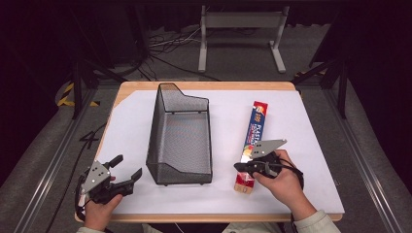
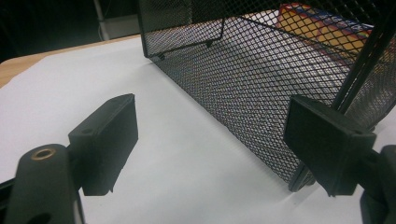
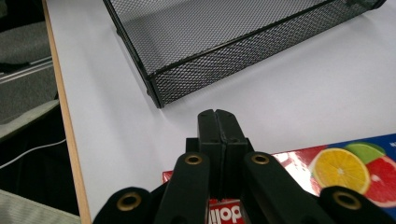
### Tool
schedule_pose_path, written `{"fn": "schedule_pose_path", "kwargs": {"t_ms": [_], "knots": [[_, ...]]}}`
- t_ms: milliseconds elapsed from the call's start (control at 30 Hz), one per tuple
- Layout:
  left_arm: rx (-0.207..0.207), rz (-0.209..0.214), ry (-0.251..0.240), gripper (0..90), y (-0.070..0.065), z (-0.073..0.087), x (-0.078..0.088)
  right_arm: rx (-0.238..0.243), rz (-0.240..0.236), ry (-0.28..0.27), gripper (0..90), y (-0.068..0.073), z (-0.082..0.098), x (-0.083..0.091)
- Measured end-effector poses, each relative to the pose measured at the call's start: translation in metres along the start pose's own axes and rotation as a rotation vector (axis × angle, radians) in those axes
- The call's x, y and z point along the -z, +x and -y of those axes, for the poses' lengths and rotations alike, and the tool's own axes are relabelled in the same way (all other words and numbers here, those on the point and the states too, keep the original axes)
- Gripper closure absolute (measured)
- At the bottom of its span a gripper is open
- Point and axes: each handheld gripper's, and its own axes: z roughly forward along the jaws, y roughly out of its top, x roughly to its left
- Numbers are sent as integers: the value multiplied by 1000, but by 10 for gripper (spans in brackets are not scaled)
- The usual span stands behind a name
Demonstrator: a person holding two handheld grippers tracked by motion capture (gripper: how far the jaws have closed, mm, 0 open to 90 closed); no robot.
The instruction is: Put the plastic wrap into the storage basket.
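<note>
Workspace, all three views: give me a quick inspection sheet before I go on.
Surface: white sheet over a wooden table, flat.
Job's things: long printed box lying flat, right of the wire mesh basket; basket upright and apart from the box, nothing seen inside.
Clutter: nothing seen.
Grippers: left tool open, near the basket's near left corner, holding nothing; right tool shut with its jaws together, over the near end of the box, nothing between them.
Cables: one trails from each tool; loose cables on the floor behind the table.
Surroundings: grey metal stand behind, dark floor.
</note>
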Motion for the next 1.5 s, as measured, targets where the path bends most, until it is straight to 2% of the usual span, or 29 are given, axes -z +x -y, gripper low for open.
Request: {"fn": "schedule_pose_path", "kwargs": {"t_ms": [200,267,433,567,667,833,933,1100,1300,1433,1467,1500], "knots": [[-4,1,3,186,0,0,0,23,-12,50,900,4,-3,-14],[-3,1,3,186,-1,0,0,26,-17,96,900,7,-4,-23],[-7,2,3,187,-1,0,0,29,-15,161,900,9,-3,-33],[-8,3,5,186,-1,0,0,34,-17,172,900,9,-3,-36],[-9,4,3,186,-2,0,1,48,2,191,900,12,-5,-37],[-9,3,4,186,-1,0,2,44,5,227,900,12,-6,-33],[-9,5,1,186,-1,0,2,39,7,272,900,13,-5,-29],[-3,5,-4,186,-1,0,2,1,-6,280,900,9,4,-18],[-7,11,-6,186,-2,-1,1,-15,19,319,900,9,9,-10],[-6,14,-7,186,-2,-2,0,-48,38,334,900,7,16,0],[-6,15,-7,186,-2,-2,-1,-65,60,362,900,5,20,7],[-8,15,-6,186,-2,-2,-1,-72,59,358,900,4,22,9]]}}
